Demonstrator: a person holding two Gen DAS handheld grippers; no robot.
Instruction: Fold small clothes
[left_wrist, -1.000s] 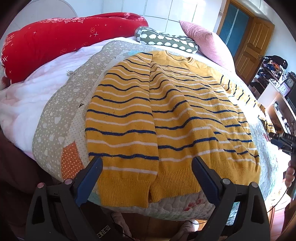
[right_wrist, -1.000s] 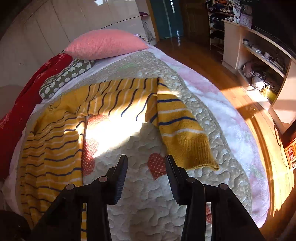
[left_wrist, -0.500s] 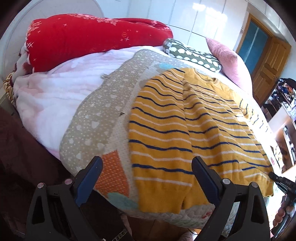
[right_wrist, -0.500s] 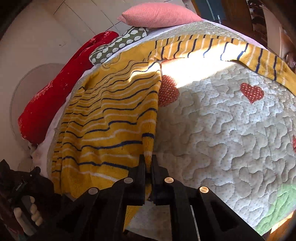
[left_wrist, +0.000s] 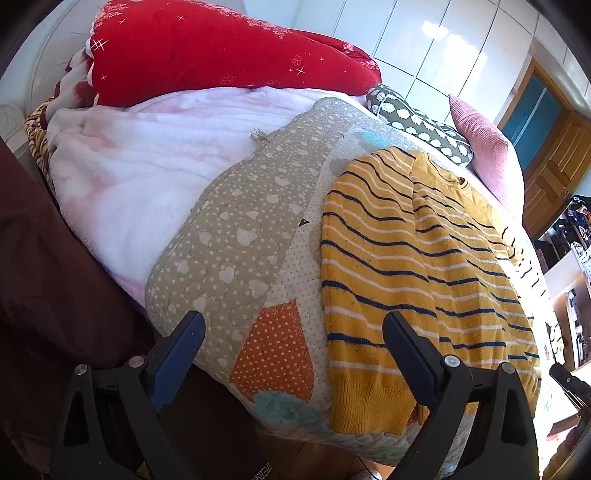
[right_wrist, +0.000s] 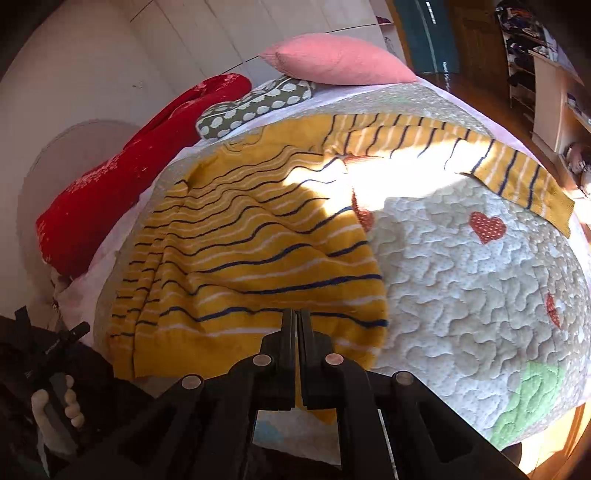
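Observation:
A mustard sweater (left_wrist: 406, 266) with navy and white stripes lies flat on the patchwork quilt (left_wrist: 236, 236), one sleeve folded over its body. My left gripper (left_wrist: 295, 336) hovers open at the bed's near edge, over an orange patch, left of the sweater's hem. In the right wrist view the sweater (right_wrist: 258, 240) is rumpled and its other sleeve (right_wrist: 517, 177) stretches out to the far right. My right gripper (right_wrist: 297, 321) is shut on the sweater's bottom hem near its corner, with yellow knit showing under the fingers.
A red bolster (left_wrist: 221, 48), a pink fleece blanket (left_wrist: 147, 166), a green spotted pillow (left_wrist: 417, 122) and a pink pillow (left_wrist: 484, 144) lie along the far side. A wooden door (left_wrist: 554, 155) and shelves (right_wrist: 554, 92) stand beyond. A hand (right_wrist: 55, 406) holds the left gripper.
The right gripper's jaws closed on the sweater's hem and moved left with it, wrinkling the body. The left gripper slid left, so the sweater now sits to the right of its view.

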